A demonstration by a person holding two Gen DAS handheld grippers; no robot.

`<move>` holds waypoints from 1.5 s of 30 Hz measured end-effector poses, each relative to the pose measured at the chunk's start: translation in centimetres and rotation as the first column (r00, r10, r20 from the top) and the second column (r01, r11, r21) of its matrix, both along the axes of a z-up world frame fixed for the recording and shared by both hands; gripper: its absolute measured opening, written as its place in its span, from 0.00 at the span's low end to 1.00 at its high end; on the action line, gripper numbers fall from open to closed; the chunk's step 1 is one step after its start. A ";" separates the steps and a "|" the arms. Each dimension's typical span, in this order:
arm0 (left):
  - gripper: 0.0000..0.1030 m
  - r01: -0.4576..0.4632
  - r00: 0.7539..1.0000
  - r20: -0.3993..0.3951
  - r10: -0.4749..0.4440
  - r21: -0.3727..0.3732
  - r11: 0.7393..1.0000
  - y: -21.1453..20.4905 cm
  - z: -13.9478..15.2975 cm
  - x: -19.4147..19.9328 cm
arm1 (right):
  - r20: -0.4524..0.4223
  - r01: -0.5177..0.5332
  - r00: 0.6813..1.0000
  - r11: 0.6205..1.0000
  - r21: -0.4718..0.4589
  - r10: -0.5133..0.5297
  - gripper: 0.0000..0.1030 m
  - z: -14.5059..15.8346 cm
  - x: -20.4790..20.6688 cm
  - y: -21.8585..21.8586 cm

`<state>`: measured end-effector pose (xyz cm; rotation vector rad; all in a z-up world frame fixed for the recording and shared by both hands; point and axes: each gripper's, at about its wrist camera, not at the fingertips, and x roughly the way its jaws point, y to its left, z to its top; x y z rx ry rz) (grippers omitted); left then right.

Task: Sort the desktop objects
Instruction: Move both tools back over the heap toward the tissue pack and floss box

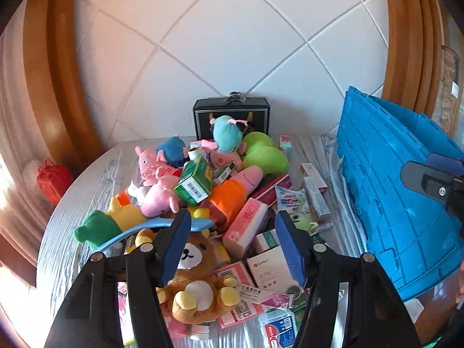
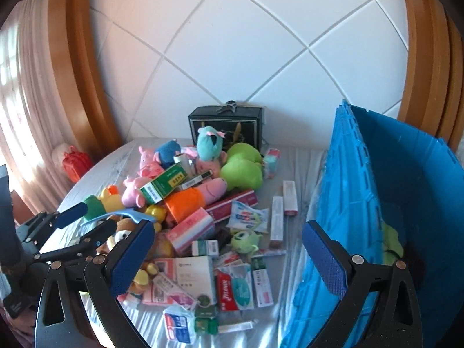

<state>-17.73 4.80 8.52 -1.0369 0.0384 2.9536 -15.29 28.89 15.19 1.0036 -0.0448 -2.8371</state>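
Note:
A heap of plush toys and small boxes lies on a grey-covered table (image 2: 298,168). My left gripper (image 1: 232,220) is open above the heap's near side. A brown bear plush (image 1: 197,275) lies below its left pad, and a pink tissue pack (image 1: 246,226) lies between the tips, untouched. My right gripper (image 2: 227,227) is open and empty over flat boxes such as a white carton (image 2: 194,272). The left gripper (image 2: 100,216) also shows at the left of the right wrist view. To the right stands a blue crate (image 2: 362,203) with a green plush (image 2: 391,243) inside.
A black case (image 1: 232,116) stands against the tiled wall behind the heap. A green box (image 1: 194,182) rests on top of pink pig plushes. A red bag (image 1: 53,179) lies on the floor to the left. Wooden frames flank the wall. The blue crate (image 1: 391,188) blocks the right side.

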 end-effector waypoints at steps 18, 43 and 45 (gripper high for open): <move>0.58 -0.238 0.952 0.212 0.222 0.052 0.970 -4.7 -15.1 7.8 | 0.146 -0.211 0.967 0.977 -0.005 0.210 1.00 -15.9 3.7 -4.6; 0.58 -0.346 0.900 0.278 0.335 -0.010 0.938 -19.9 -20.9 12.3 | 0.304 -0.006 0.953 0.999 -0.036 0.017 1.00 -23.2 7.9 -7.6; 0.58 -0.357 0.898 0.281 0.339 0.013 0.934 -22.1 -20.9 12.6 | 0.303 0.006 0.953 0.999 -0.045 0.008 1.00 -23.1 8.0 -8.1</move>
